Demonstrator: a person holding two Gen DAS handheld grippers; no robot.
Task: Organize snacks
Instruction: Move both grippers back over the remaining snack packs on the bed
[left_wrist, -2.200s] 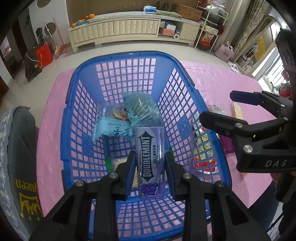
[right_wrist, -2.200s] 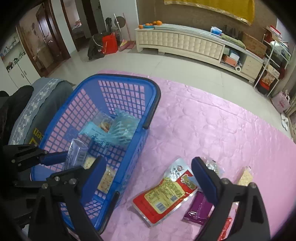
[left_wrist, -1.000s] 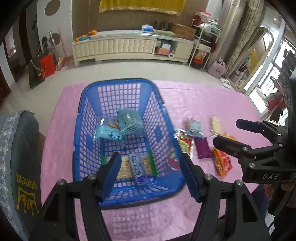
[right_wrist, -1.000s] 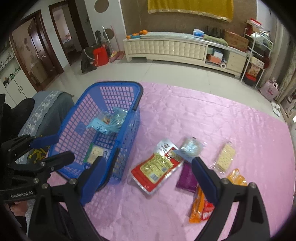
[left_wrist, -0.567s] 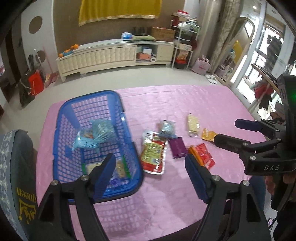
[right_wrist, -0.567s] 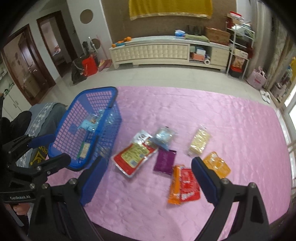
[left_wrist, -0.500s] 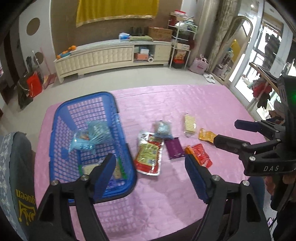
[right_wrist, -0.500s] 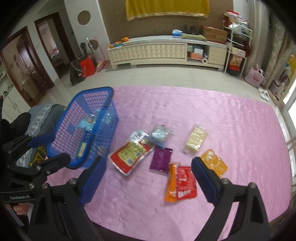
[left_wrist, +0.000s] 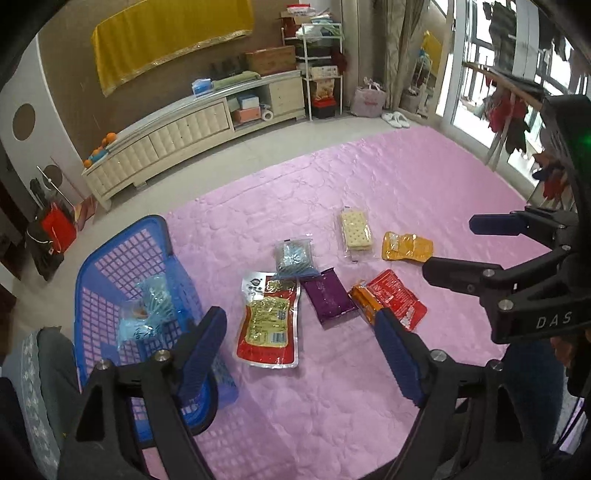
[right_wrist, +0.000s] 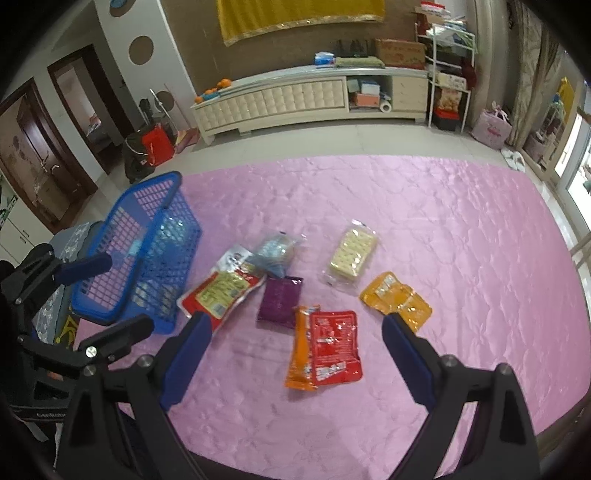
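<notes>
Blue basket (left_wrist: 122, 258) at the left edge of the pink cloth (left_wrist: 388, 177), already holding a few pale-blue packets; the other snacks lie loose on the cloth to its right.

Left gripper (left_wrist: 299, 343): jaws opening, wide apart, nothing between the pads, hanging above the cloth; below it, nearest the basket, the big red-and-yellow pouch (left_wrist: 269, 319), its top corner touching the clear blue-grey packet (left_wrist: 293, 256); then the purple packet (left_wrist: 328, 297); then the orange stick (left_wrist: 364, 301) lying against the red sachet (left_wrist: 397, 297); behind them the cracker pack (left_wrist: 356, 230) and the yellow pouch (left_wrist: 406, 246).

Right gripper (right_wrist: 295, 339): jaws wide, empty, poised over the orange stick and red sachet.

Judgement: next pick is not yet begun; best to take one packet alone, the flat ones by an edge; the stick and sachet touch, so set the pads across one only; the pouch nearest the basket suits the left.
</notes>
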